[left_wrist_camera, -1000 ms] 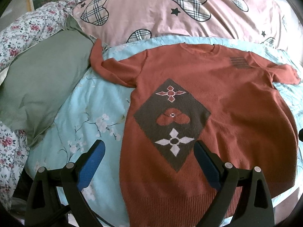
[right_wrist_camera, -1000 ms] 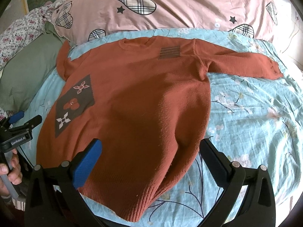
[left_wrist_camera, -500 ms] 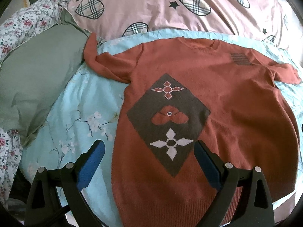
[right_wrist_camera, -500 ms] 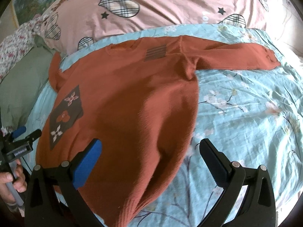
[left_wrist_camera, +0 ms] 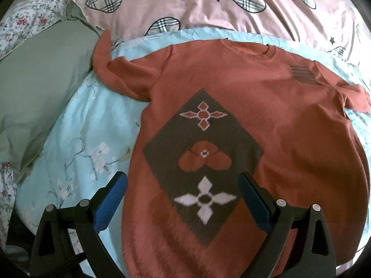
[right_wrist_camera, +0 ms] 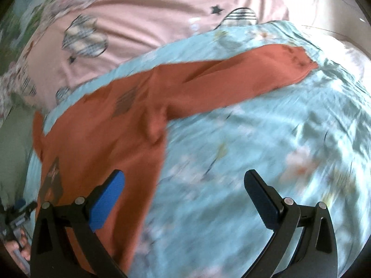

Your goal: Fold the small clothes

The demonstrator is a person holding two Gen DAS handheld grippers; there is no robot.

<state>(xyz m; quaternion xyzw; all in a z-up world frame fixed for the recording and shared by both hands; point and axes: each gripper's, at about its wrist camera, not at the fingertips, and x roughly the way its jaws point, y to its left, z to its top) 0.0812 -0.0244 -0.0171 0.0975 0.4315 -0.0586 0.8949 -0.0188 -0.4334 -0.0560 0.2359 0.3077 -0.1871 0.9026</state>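
A rust-orange knit sweater [left_wrist_camera: 289,120] lies flat, front up, on the bed, with a dark diamond patch [left_wrist_camera: 204,162] of flower motifs on its lower front. Its left sleeve [left_wrist_camera: 111,69] bends up toward the pillows. Its right sleeve [right_wrist_camera: 231,81] stretches straight out to the right. My left gripper [left_wrist_camera: 183,187] hangs open above the diamond patch, holding nothing. My right gripper [right_wrist_camera: 184,183] is open and empty above the sweater's right side edge and the sheet, below the right sleeve. The right wrist view is motion-blurred.
The sweater rests on a light blue floral sheet [left_wrist_camera: 76,143]. A green pillow [left_wrist_camera: 34,88] lies at the left, a pink pillow with plaid hearts [left_wrist_camera: 220,7] at the back. A hand [right_wrist_camera: 19,250] holding the other gripper's handle shows at lower left.
The right gripper has swung to the right and forward, so the right sleeve now fills its view. The left gripper has moved closer in over the diamond patch. Both stayed open.
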